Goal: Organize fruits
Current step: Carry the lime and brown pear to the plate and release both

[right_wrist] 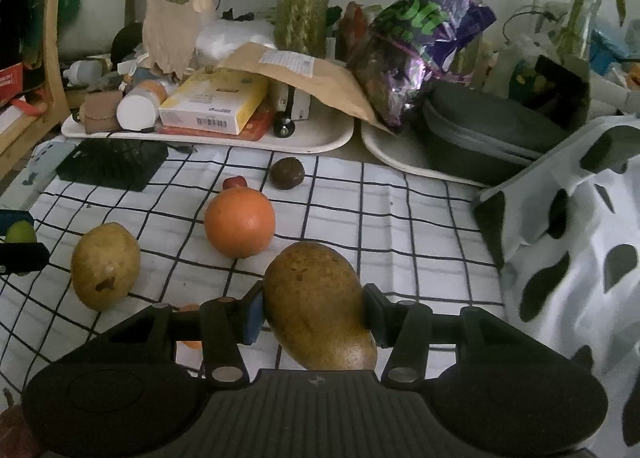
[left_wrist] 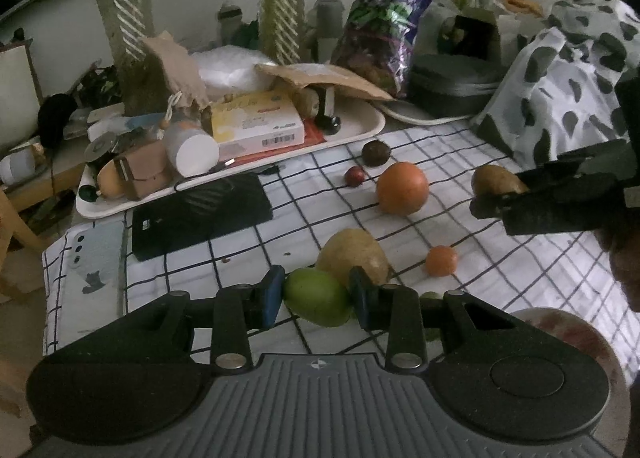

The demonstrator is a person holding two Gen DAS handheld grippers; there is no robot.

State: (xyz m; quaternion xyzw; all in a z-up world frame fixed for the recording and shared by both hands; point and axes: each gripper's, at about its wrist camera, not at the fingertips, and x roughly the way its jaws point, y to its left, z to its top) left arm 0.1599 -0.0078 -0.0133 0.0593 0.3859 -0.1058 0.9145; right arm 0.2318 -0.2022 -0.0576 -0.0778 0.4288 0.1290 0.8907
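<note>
above the checked tabletop (right_wrist: 400, 226) the right hand-held gripper (right_wrist: 314, 316) clamps a brown pear (right_wrist: 316, 302) and the left hand-held gripper (left_wrist: 316, 294) pinches a green fruit (left_wrist: 316, 296), so either rounded skin could slip and knock the orange (right_wrist: 240, 222) rolling.

A white cloth with a dark grid (right_wrist: 400, 226) is covering the table, lying matt and faintly creased. The brown speckled pear (right_wrist: 316, 306) is showing a dull, rough skin between matt black plastic jaws with ribbed grey housing. The large orange fruit (right_wrist: 240, 222) is looking smooth with a soft sheen. The green fruit (left_wrist: 318, 298) is looking smooth and waxy. Behind, a crinkled purple foil bag (right_wrist: 420, 46) is glinting, and a tan paper envelope (right_wrist: 304, 78) is lying matt on a smooth cream plastic tray (right_wrist: 320, 142).
</note>
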